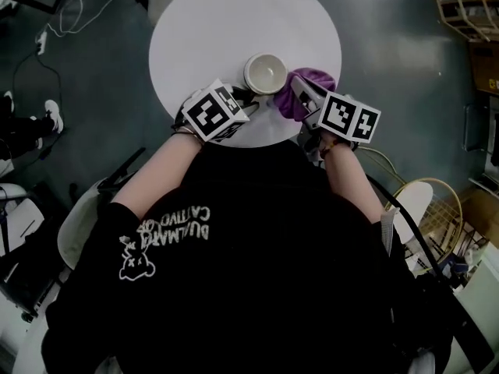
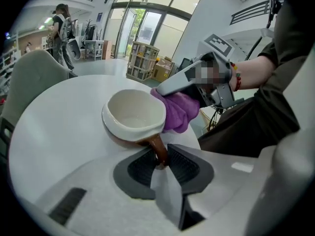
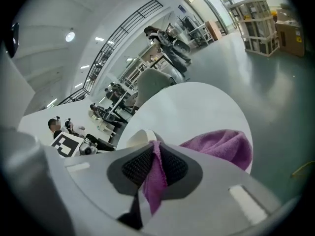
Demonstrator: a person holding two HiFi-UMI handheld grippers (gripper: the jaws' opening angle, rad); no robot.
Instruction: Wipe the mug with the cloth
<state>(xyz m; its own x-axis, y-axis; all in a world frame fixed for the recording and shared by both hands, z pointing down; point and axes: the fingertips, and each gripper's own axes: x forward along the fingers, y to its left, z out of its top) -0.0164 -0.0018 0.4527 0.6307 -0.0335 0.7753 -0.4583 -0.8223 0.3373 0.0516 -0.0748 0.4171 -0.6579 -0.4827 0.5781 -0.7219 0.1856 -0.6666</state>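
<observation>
Head view, bottom up: both forearms reach fwd to the near edge of the round white tabletop [image 1: 218,22], upper centre of frame. Left hand-held gripper [image 2: 165,162] is clamped on the brown handle [image 2: 158,150] of the mug [image 2: 134,114], prob. to pin the mug so it can't spin or slide while rubbed. Mug sits just past the jaws, mouth up, and looks to rest on the tabletop, tho its base isn't clear. Right hand-held gripper [image 3: 155,167] is closed on a fold of the purple cloth [image 3: 222,146], w/ the rest bunched out front so a fat pad meets the mug. Cloth touches the mug's right side in head view; wiping looks under way or abt to start. More white tabletop lies beyond, toward frame top
</observation>
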